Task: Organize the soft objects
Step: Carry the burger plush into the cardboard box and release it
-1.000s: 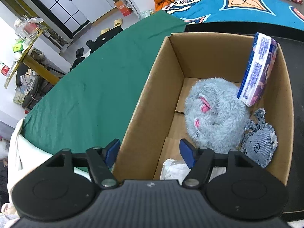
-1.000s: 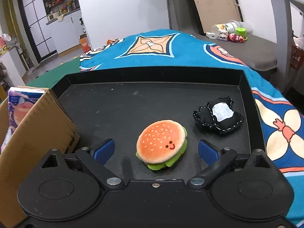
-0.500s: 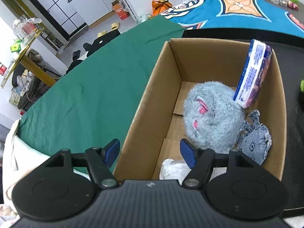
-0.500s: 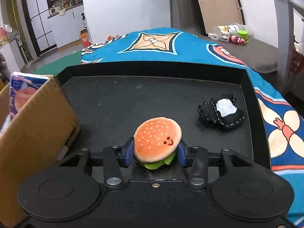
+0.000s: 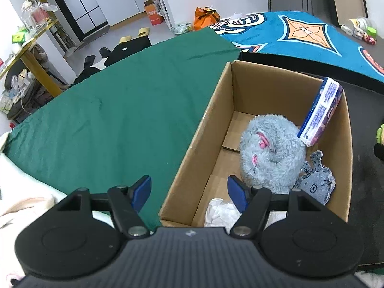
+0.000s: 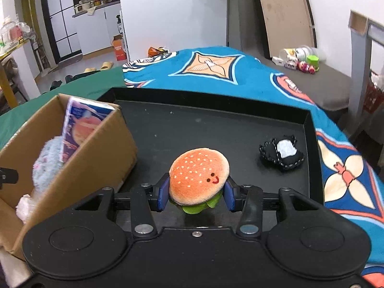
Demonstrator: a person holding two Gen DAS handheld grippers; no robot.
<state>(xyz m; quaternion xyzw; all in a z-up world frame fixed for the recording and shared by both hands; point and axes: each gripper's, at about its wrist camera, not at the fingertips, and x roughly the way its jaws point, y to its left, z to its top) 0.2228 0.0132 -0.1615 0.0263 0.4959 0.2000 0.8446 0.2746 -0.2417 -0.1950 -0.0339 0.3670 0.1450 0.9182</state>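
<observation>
Now the right gripper clamps the burger plush (left gripper gapes).

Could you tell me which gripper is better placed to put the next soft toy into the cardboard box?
Right: the right gripper is shut on the burger plush beside the cardboard box; the left gripper is open.

White walls are seen all around the room. A pale grey floor is seen beyond the green cloth. White cupboards with dark frames are set against the far wall, past the floor. Yellow slippers are left on the floor near the cupboards. A yellow-legged table is placed left of the green cloth. A brown board is leaned on the wall behind the blue patterned blanket.
</observation>
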